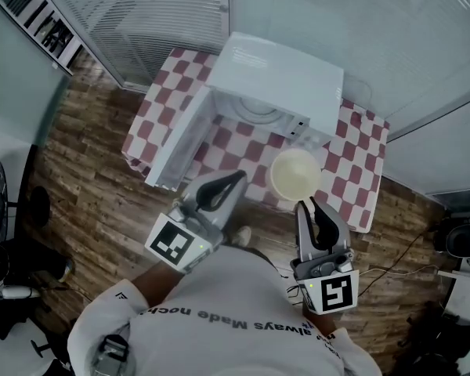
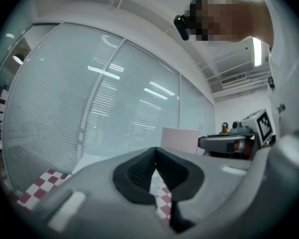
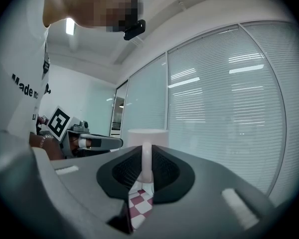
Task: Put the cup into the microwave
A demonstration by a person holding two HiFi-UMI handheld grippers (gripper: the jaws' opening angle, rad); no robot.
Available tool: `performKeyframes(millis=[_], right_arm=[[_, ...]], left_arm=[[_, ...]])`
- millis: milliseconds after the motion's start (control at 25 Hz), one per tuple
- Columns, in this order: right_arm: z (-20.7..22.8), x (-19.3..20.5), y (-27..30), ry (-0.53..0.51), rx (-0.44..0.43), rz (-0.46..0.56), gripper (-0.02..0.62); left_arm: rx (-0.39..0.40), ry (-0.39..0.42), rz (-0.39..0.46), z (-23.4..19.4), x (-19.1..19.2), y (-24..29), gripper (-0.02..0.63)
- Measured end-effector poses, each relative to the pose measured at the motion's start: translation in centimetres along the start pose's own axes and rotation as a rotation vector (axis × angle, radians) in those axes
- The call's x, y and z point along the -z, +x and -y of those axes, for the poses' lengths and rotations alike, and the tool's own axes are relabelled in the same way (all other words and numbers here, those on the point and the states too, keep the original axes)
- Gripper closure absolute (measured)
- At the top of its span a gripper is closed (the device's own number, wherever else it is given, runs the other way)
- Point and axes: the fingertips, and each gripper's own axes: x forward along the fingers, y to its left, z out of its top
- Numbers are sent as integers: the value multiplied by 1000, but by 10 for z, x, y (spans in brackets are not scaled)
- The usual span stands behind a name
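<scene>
Pinching the handle of the white cup point(image 1: 295, 175) between its jaws, the right tool point(image 1: 304, 204) held it upright over the checkered counter point(image 1: 359, 151), just in front of the white microwave point(image 1: 286, 73), whose door point(image 1: 180, 135) stood open to the left. The left tool point(image 1: 233, 180) hovered near this door, its jaws pressed together with nothing between them.

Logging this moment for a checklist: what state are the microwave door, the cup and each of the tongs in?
Microwave door: swung open.
Cup: upright, in front of the microwave, not yet inside.
Left tongs: shut, holding nothing.
Right tongs: shut on the cup's handle.
</scene>
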Motion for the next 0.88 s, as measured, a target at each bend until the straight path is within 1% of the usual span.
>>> performKeyframes(millis=[240,520,720,880], right_arm=[[3,-3,51,-6,0,-2,553],[11,-11,113,-8,28,16,553],[15,-15,145,-5,41,29,554],[19,-11,161,-8,53,-1,554]], left_arm=[[21,-8,-6,-46,-5,15,601],[58,-4,-4,-102,-13,35,601],[79,-11,-11,-131,-16,43,601],[93,-9,-9,-148,-15,50,601]])
